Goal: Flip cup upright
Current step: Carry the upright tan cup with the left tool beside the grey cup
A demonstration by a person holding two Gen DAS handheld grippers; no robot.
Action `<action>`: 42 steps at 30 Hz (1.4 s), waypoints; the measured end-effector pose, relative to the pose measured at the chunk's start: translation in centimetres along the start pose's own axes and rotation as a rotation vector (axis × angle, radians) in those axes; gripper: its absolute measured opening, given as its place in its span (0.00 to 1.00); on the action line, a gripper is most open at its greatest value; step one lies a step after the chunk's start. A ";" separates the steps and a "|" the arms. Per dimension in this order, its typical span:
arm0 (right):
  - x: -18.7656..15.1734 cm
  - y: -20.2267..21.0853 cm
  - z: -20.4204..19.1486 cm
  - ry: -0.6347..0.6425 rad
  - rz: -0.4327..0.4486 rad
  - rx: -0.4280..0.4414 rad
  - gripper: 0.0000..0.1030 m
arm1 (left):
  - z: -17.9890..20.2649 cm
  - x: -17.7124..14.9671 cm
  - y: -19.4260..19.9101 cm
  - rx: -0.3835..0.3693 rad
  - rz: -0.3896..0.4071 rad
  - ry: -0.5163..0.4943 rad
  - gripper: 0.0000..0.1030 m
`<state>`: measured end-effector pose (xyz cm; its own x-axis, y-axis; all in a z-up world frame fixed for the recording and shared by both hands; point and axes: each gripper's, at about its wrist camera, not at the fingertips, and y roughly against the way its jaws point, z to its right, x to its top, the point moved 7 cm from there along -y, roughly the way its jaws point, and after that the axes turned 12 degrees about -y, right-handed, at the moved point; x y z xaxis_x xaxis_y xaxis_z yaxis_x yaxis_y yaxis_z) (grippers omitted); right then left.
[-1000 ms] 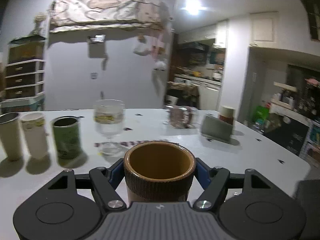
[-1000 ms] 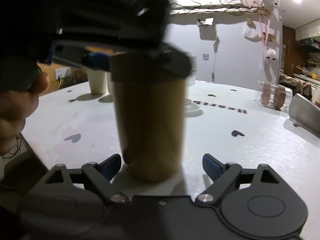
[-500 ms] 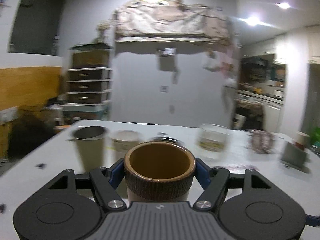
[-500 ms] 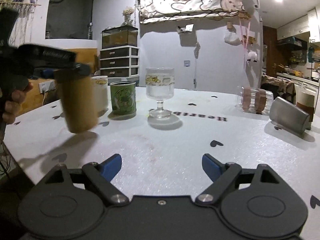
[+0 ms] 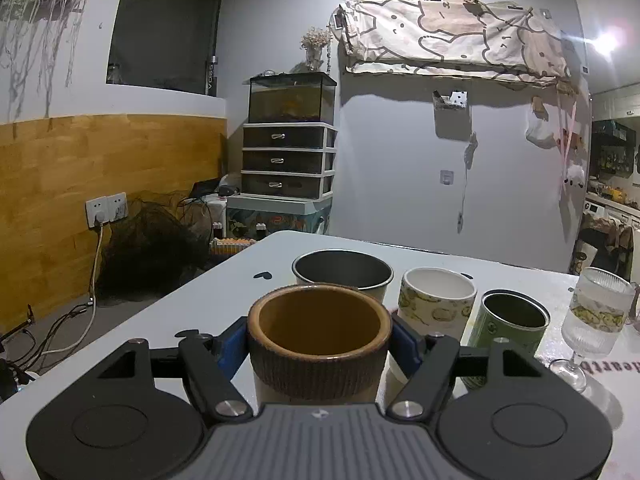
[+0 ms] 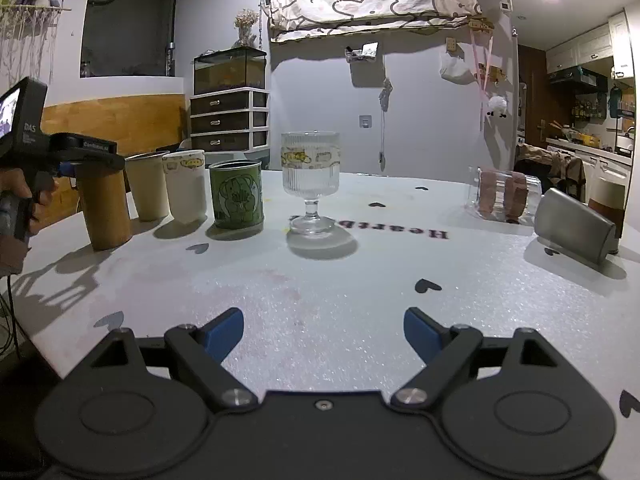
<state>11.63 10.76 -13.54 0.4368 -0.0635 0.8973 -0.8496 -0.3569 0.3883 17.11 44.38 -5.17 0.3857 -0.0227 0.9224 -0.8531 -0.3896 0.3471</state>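
Brown cup upright, clamped at its ribbed band by the left tool.
Cup base rests on the white surface, left of frame; "Heart" lettering mid-frame, mirrored. Right tool spread wide, holding nothing.

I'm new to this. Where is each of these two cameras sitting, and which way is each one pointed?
Left wrist: sits on the left tongs, looking along them across the table's corner at a wall; the tongs grip a brown cup upright.
Right wrist: sits on the right tongs, low over the table, facing the same wall; they are open and empty, and the person's hand shows at far left.
Shared: brown cup, green can, goblet, white cup, drawers.
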 end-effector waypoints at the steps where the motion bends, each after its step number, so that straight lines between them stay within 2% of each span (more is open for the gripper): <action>1: 0.0 0.0 0.0 0.000 0.000 0.001 0.85 | 0.0 0.2 -0.2 0.005 0.000 -0.002 0.70; 9: 0.4 0.1 0.4 -0.017 0.008 0.002 0.85 | -0.2 -0.1 0.1 0.028 0.007 0.012 0.72; 12: 0.9 0.2 0.5 -0.029 0.015 0.014 0.85 | -0.1 0.0 0.8 0.056 -0.006 0.009 0.86; 13: 1.1 0.2 0.5 -0.033 0.017 0.017 0.85 | -0.2 0.1 1.2 0.061 -0.011 0.012 0.87; 20: 3.1 0.4 0.6 -0.054 0.047 0.035 0.86 | 0.8 0.2 5.8 0.038 0.007 0.017 0.93; 25: 4.5 0.8 0.3 -0.049 0.074 0.043 0.88 | 2.5 0.0 10.0 -0.008 0.043 -0.006 1.00; 32: 5.7 1.5 -0.6 -0.023 0.098 0.042 0.95 | 5.1 -1.3 13.1 -0.079 0.063 -0.036 1.00; 42: 6.6 2.6 -2.1 -0.005 0.110 0.037 0.99 | 6.3 -2.9 15.4 -0.100 0.065 -0.090 1.00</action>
<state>11.69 11.36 -6.21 0.3428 -0.1090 0.9331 -0.8810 -0.3820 0.2790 5.01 32.64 -3.59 0.3546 -0.1286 0.9261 -0.9063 -0.2910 0.3065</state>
